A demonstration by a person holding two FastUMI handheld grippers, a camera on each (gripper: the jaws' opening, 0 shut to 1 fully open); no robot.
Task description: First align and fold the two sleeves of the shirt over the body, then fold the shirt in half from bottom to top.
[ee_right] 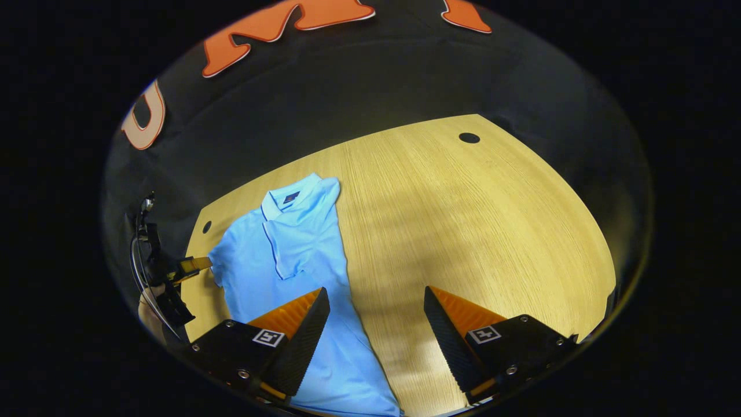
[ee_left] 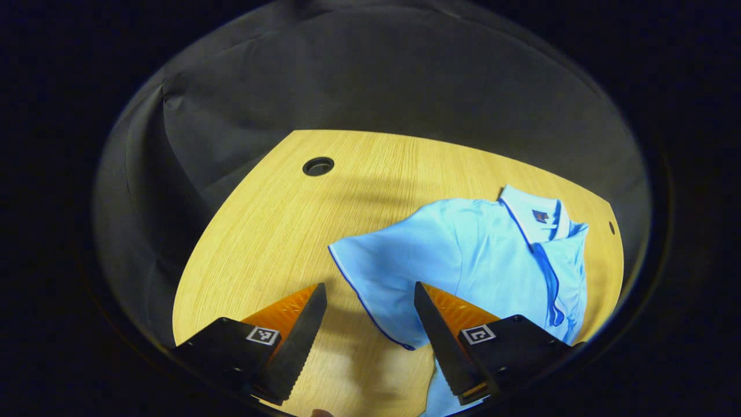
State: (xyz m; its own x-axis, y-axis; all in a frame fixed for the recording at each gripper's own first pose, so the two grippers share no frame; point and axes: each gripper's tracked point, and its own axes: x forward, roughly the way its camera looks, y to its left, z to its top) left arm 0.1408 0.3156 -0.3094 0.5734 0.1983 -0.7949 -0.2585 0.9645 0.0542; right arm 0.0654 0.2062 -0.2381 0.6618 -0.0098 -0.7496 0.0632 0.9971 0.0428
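Observation:
A light blue polo shirt point(ee_left: 486, 249) lies flat on the wooden table point(ee_left: 272, 231), collar away from me. In the left gripper view one short sleeve point(ee_left: 382, 272) spreads out sideways, and its trimmed edge lies just beyond the gap of my open left gripper point(ee_left: 367, 298), which hovers above it holding nothing. In the right gripper view the shirt point(ee_right: 289, 260) lies to the left, its near side a straight folded edge. My right gripper point(ee_right: 376, 301) is open over the shirt's edge and bare table. The left gripper point(ee_right: 194, 265) shows by the spread sleeve point(ee_right: 223, 260).
The table point(ee_right: 463, 231) has a round cable hole point(ee_left: 318, 166) near one far corner, another cable hole point(ee_right: 469, 138) and a small hole point(ee_right: 206, 226) near the collar. Black cloth walls close in behind the table. A hand point(ee_right: 147, 307) holds the left gripper.

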